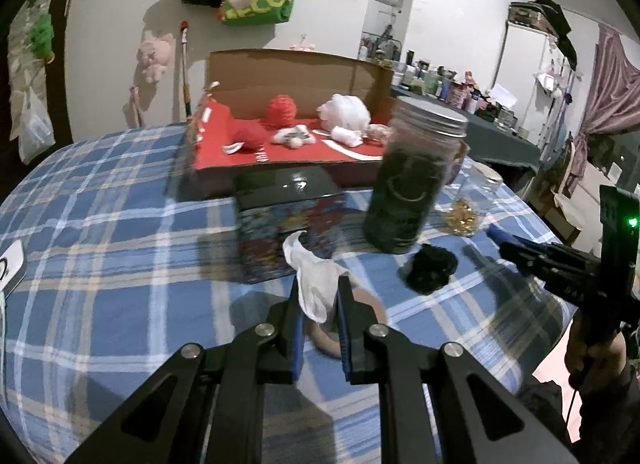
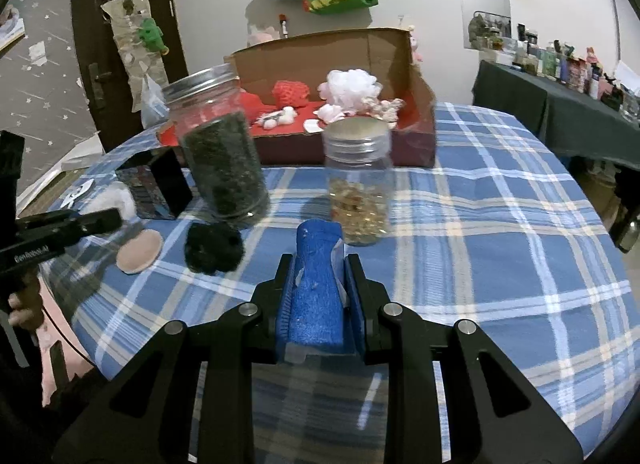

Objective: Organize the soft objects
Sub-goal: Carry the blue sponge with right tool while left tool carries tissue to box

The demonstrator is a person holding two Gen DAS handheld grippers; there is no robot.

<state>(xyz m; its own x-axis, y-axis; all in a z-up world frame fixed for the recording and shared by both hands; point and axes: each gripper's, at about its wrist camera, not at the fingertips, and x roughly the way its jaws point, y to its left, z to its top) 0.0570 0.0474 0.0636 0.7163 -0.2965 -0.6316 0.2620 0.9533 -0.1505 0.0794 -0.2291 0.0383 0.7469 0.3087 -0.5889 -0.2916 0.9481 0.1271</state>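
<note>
My left gripper is shut on a crumpled white cloth, held above the blue plaid tablecloth. My right gripper is shut on a blue foam sponge that sticks out past its fingertips. An open cardboard box with a red lining stands at the back. It holds red yarn pieces and a white puff. A black fluffy piece lies on the cloth left of the right gripper, beside a round beige pad.
A tall jar of dark contents and a small jar of yellow bits stand before the box. A colourful tin sits ahead of the left gripper. A dark table crowded with bottles stands at the right.
</note>
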